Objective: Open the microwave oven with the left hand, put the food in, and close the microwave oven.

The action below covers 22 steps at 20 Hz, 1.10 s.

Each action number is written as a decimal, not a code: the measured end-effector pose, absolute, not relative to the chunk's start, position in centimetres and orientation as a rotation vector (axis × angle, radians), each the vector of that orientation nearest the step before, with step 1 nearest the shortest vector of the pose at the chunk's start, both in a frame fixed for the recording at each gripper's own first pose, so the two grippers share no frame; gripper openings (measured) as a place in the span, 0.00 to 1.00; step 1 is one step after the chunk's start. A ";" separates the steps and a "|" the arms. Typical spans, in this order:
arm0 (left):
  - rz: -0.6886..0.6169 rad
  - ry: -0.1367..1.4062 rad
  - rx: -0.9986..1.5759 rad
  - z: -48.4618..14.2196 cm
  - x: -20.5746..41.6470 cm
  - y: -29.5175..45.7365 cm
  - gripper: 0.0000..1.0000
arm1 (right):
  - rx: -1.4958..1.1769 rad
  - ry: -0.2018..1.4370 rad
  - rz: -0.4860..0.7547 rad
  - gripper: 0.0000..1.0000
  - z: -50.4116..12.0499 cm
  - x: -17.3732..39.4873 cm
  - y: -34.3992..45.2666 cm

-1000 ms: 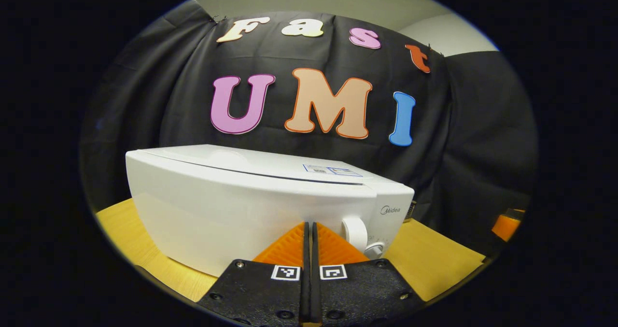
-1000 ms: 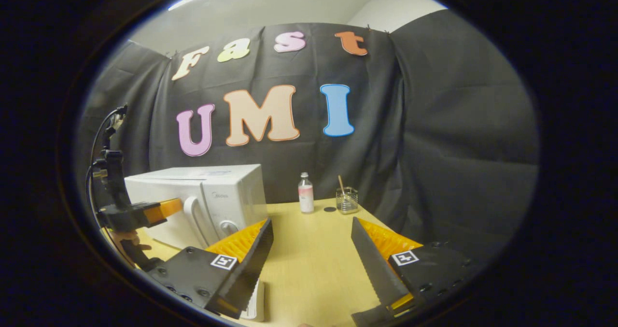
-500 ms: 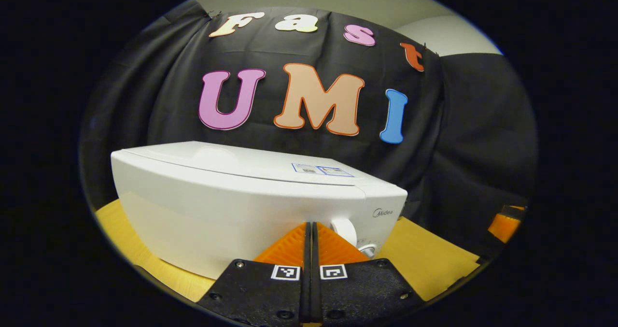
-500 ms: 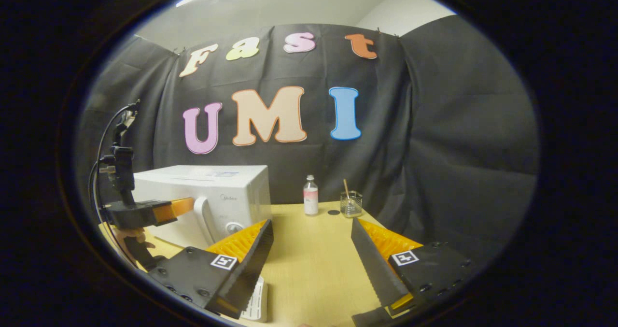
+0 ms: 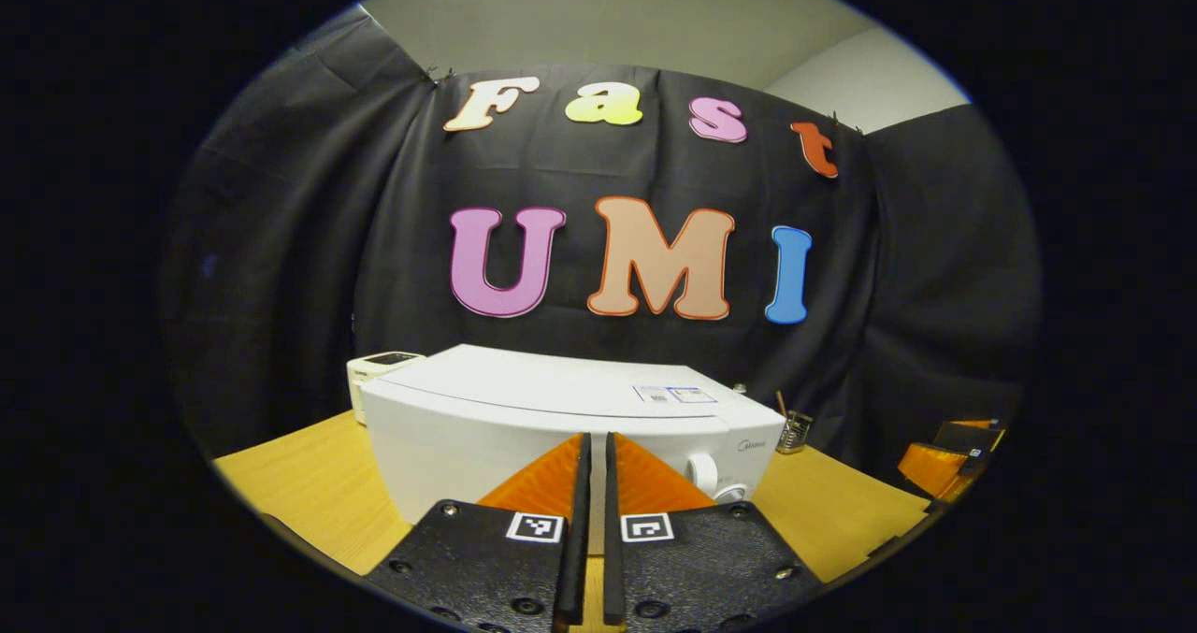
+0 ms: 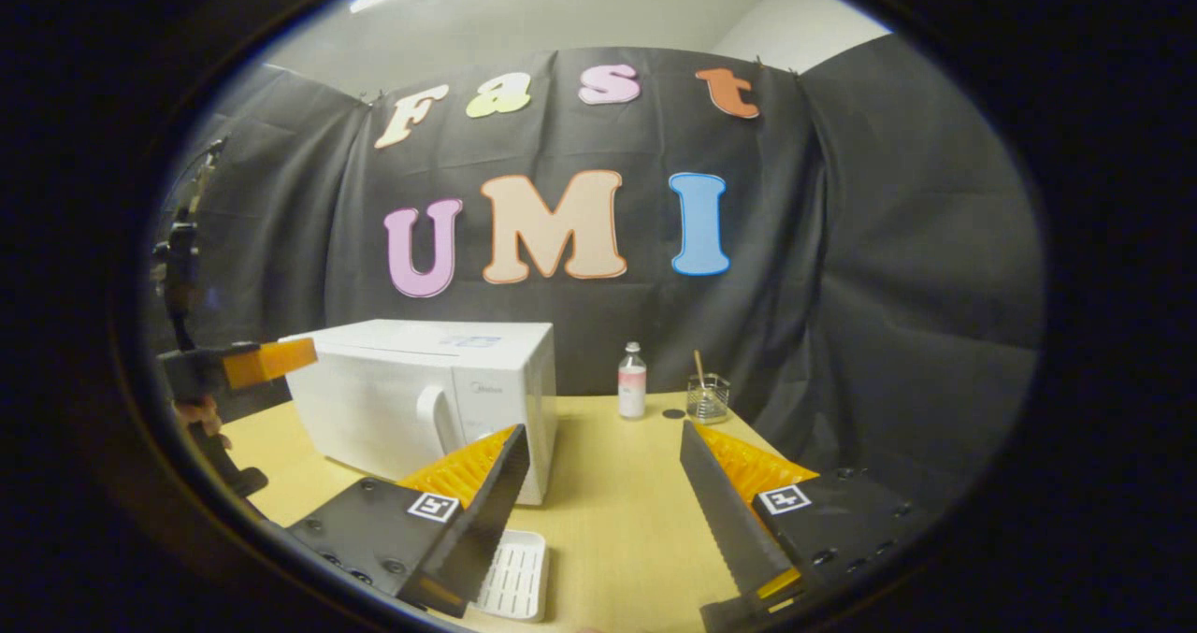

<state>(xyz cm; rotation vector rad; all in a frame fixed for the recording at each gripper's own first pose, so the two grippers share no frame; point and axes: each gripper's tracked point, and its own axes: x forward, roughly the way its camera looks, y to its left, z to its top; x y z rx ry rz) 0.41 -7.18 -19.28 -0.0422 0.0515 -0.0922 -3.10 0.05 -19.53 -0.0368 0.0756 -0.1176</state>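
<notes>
Backed off from the microwave (image 5: 570,418), door shut, on the table (image 5: 309,493); left gripper (image 5: 592,465) nearly clenched, grasping nothing. In the right gripper view, right gripper (image 6: 603,483) spread wide above a white tray (image 6: 514,577), possibly empty; bottle (image 6: 632,381) behind.

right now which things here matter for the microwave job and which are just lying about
For the job:
white box-shaped microwave oven, door shut
its white curved door handle
left tongs

Lying about:
small clear bottle with pink label
clear glass cup holding a stick
white slotted plastic tray
</notes>
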 end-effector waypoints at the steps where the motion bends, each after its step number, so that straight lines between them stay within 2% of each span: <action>1: -0.067 0.048 -0.040 -18.5 -0.5 -6.2 0.12 | -0.024 0.069 -0.102 0.99 -18.8 -3.2 0.7; 3: -0.050 0.026 -0.053 -16.4 -2.3 -5.1 0.18 | -0.006 0.058 -0.074 0.99 -17.4 -3.4 1.9; 4: -0.046 0.008 -0.062 -15.3 -3.1 -4.8 0.26 | -0.013 0.049 -0.072 0.99 -16.7 -3.6 2.1; 5: -0.034 -0.008 -0.060 -14.2 -3.9 -4.3 0.22 | -0.028 0.042 -0.079 0.99 -15.8 -3.8 2.2; 6: -0.022 -0.020 -0.048 -13.5 -4.6 -3.6 0.37 | -0.041 0.040 -0.083 0.99 -15.2 -3.8 2.2; 7: -0.003 -0.028 -0.030 -12.8 -5.2 -3.0 0.42 | -0.053 0.033 -0.087 0.91 -14.3 -4.0 2.4; 9: 0.025 -0.056 -0.011 -11.2 -6.2 -2.2 0.86 | -0.069 0.016 -0.099 0.91 -12.6 -3.9 2.5; 10: 0.031 -0.063 -0.003 -11.1 -6.3 -1.9 0.98 | -0.075 0.004 -0.099 0.91 -11.9 -4.1 2.8; 15: 0.054 -0.069 0.032 -10.2 -6.7 -1.3 0.96 | -0.112 -0.014 -0.065 0.92 -9.6 -4.5 4.1; 16: 0.050 -0.071 0.028 -10.0 -6.8 -1.6 0.94 | -0.116 -0.019 -0.060 0.92 -9.2 -4.7 4.2; 21: 0.021 -0.084 0.002 -9.8 -7.0 -3.2 0.96 | -0.109 -0.034 -0.038 0.92 -8.7 -6.1 4.5; 22: 0.018 -0.083 0.000 -9.9 -7.0 -3.3 0.94 | -0.115 -0.037 -0.041 0.92 -8.7 -6.4 4.2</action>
